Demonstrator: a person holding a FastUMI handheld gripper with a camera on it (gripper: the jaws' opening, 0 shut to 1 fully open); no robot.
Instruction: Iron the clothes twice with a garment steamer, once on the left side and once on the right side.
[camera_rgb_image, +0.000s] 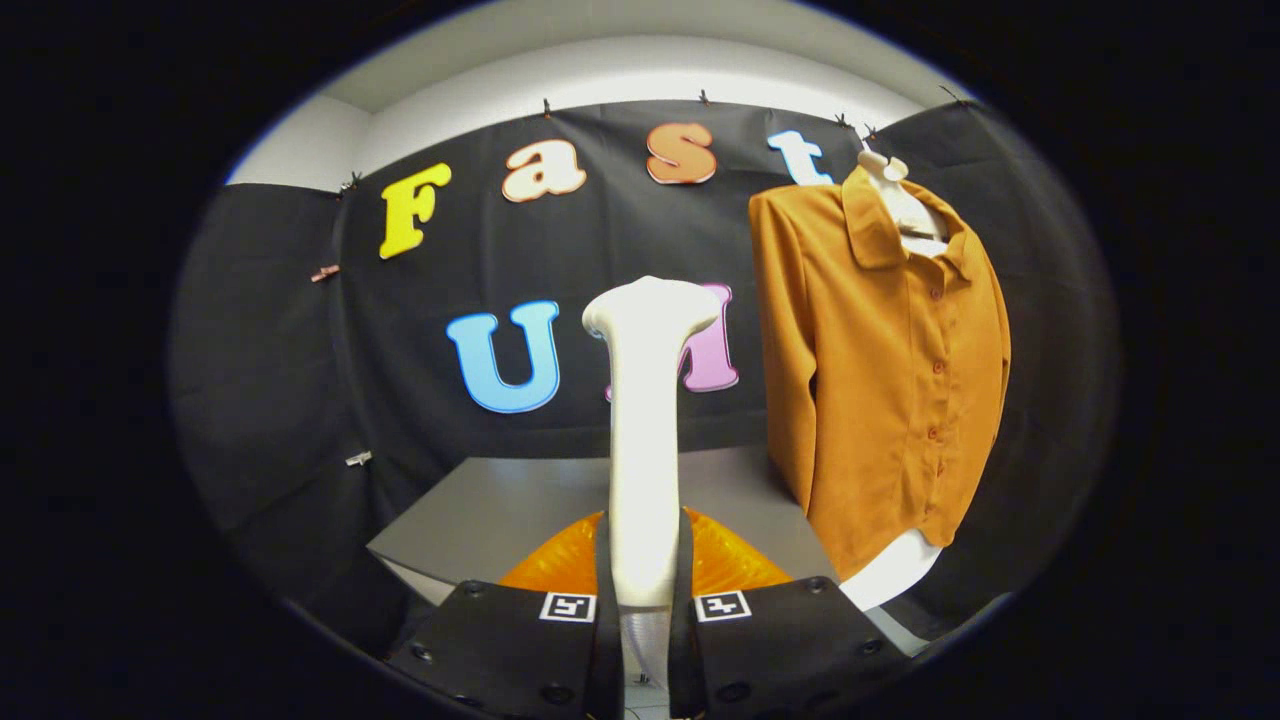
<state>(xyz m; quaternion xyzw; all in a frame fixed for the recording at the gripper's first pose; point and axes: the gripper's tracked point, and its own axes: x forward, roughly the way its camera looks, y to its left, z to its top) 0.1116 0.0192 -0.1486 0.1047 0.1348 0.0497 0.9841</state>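
Steamer (642, 430) upright, clenched in tongs (643, 610) | base hidden | shirt (885, 370) right, hem hides mannequin (890, 572)

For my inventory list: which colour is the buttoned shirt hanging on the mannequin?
Mustard orange shirt, seen in the gripper view; gripper shut on the steamer.

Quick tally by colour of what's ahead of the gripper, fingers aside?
White: 2, steamer gripped between the fingers, mannequin
Orange: 1, shirt on the mannequin
Grey: 1, table
Total: 4
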